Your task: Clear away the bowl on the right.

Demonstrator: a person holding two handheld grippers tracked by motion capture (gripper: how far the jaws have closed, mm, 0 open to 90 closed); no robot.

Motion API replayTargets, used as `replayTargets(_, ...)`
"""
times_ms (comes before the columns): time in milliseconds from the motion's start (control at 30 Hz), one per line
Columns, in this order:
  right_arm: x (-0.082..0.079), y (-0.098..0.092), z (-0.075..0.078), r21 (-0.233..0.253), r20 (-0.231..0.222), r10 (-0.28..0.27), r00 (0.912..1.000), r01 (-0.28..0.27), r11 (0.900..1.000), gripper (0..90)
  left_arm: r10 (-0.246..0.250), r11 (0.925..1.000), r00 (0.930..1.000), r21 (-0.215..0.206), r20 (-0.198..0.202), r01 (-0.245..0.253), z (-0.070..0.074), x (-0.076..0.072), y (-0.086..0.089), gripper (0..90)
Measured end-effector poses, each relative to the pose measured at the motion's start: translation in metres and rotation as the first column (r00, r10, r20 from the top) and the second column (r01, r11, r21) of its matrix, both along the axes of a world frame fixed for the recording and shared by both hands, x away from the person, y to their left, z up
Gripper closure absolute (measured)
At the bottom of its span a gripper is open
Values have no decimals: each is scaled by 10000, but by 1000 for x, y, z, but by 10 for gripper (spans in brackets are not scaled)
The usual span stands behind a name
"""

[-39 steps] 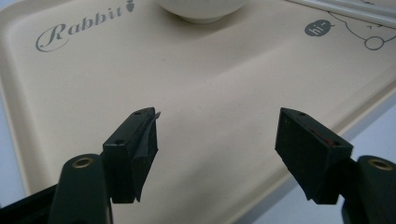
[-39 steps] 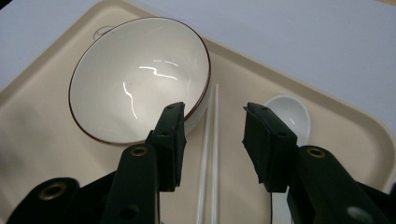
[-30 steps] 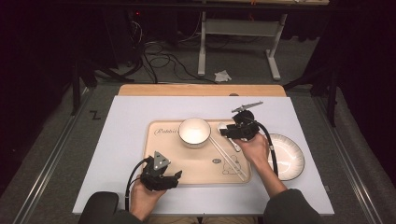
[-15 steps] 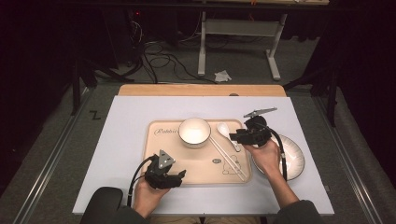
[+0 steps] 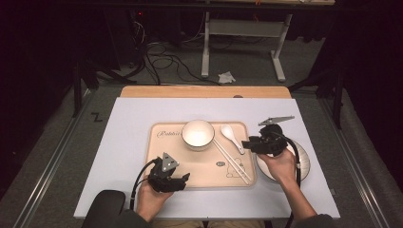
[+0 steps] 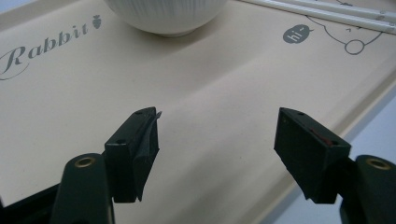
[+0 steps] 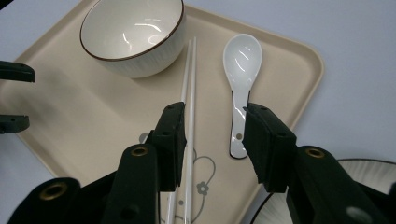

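On the tabletop (image 5: 128,118) a beige tray (image 5: 164,152) sits at the centre, printed with the word "Rabbit" and a small cartoon figure. A white bowl (image 5: 198,134) with a dark rim stands upright at the tray's 12 o'clock. Just beside it, toward 3 o'clock, a pair of white chopsticks (image 5: 233,161) lies side by side, running from near the bowl down toward the tray's 5 o'clock corner. A white ceramic spoon (image 5: 231,137) lies at the tray's 2 o'clock, bowl-end away from the person, handle pointing back toward them, close to the chopsticks but apart from them.

The right claw (image 5: 247,142) hovers at the tray's 3 o'clock edge, above the spoon's handle. In the right gripper view the right claw (image 7: 215,140) is released: its jaws stand apart and empty, the chopsticks (image 7: 188,93) passing by the left jaw and the spoon (image 7: 239,79) handle ending just inside the right jaw; whether either touches cannot be told. A ribbed plate (image 5: 304,164) lies off the tray at its 4 o'clock, under the person's right hand.

The left claw (image 5: 183,178) rests at the tray's 6 o'clock edge. In the left gripper view the left claw (image 6: 215,149) is released, jaws wide apart over bare tray (image 6: 210,93), holding nothing, with the bowl (image 6: 166,14) at 12 o'clock beyond.
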State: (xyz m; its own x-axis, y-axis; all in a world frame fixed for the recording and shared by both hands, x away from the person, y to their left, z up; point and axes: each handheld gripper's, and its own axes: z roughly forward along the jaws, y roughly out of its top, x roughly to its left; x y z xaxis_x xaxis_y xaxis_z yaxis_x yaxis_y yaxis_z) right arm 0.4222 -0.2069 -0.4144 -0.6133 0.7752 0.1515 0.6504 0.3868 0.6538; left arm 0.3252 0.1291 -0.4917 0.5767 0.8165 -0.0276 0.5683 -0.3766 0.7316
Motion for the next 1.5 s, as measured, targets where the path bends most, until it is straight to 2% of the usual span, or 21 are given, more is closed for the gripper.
replayTargets(167, -7, -10, 0, 47, 67, -81, 9999, 80, 10000, 595, 6, 10000, 10000, 10, -12, -6, 0, 0, 0, 309)
replayTargets(367, -12, -18, -2, 346, 74, -100, 9999, 97, 9994, 593, 11, 10000, 10000, 69, -2, -11, -1, -1, 0, 309)
replayTargets(567, -16, -22, -5, 227, 130, -78, 9999, 75, 9997, 589, 136, 9999, 9999, 37, 46, -136, 0, -3, 3, 309)
replayTargets(1133, -22, -36, -7, 298, 134, -39, 9999, 35, 9996, 569, 408, 9992, 9992, 44, 16, -409, -1, -8, 9, 308)
replayTargets(1500, -31, -56, -8, 182, 215, -463, 9987, 459, 9988, 548, 380, 9992, 9993, 95, 59, -381, -1, -9, 9, 308)
